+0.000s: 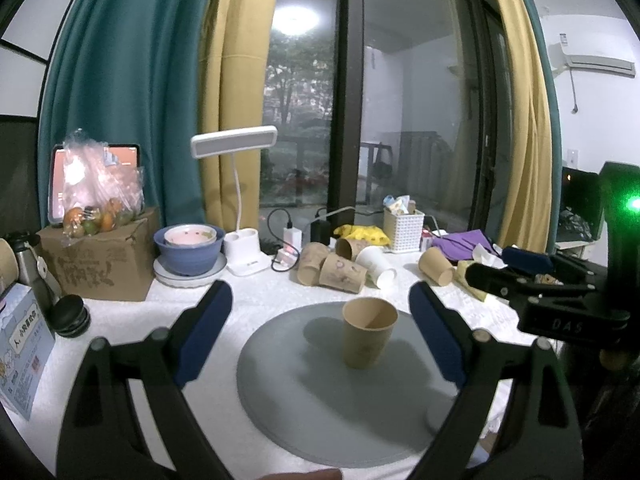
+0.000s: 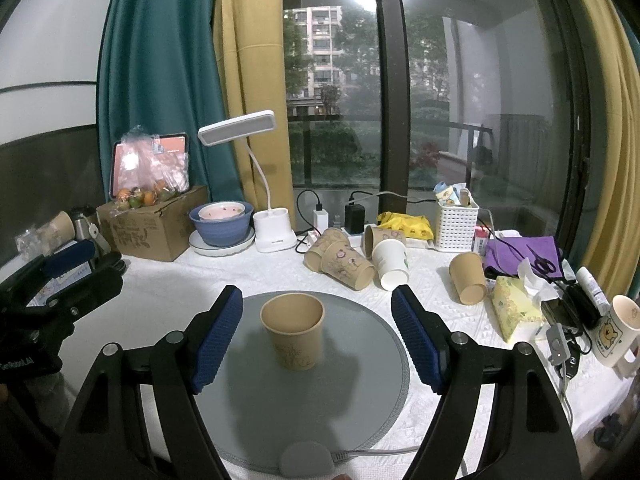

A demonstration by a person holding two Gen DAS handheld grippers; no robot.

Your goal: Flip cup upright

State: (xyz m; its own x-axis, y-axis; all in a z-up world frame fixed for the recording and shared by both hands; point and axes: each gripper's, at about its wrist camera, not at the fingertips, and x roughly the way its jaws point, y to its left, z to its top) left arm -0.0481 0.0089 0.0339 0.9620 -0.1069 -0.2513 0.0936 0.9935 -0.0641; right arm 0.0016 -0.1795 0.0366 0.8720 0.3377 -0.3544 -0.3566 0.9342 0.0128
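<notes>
"DAS" is embossed on the right hand-held gripper (image 1: 496, 276).

Desk (image 2: 160, 280): lamp (image 2: 272, 232) at 12 o'clock, bowl (image 2: 220, 226) at 11 o'clock, box (image 2: 152, 224) at 10 o'clock, basket (image 2: 456, 224) at 1 o'clock, mug (image 2: 616, 330) at 3 o'clock.

Dim, greyish room light over my table: a ceiling lamp glares as a reflection in the window (image 1: 400, 100). The cup (image 1: 368, 336) casts soft shadows on the grey mat (image 1: 280, 400). Fisheye bends the curtains (image 2: 156, 80); corners go black.
</notes>
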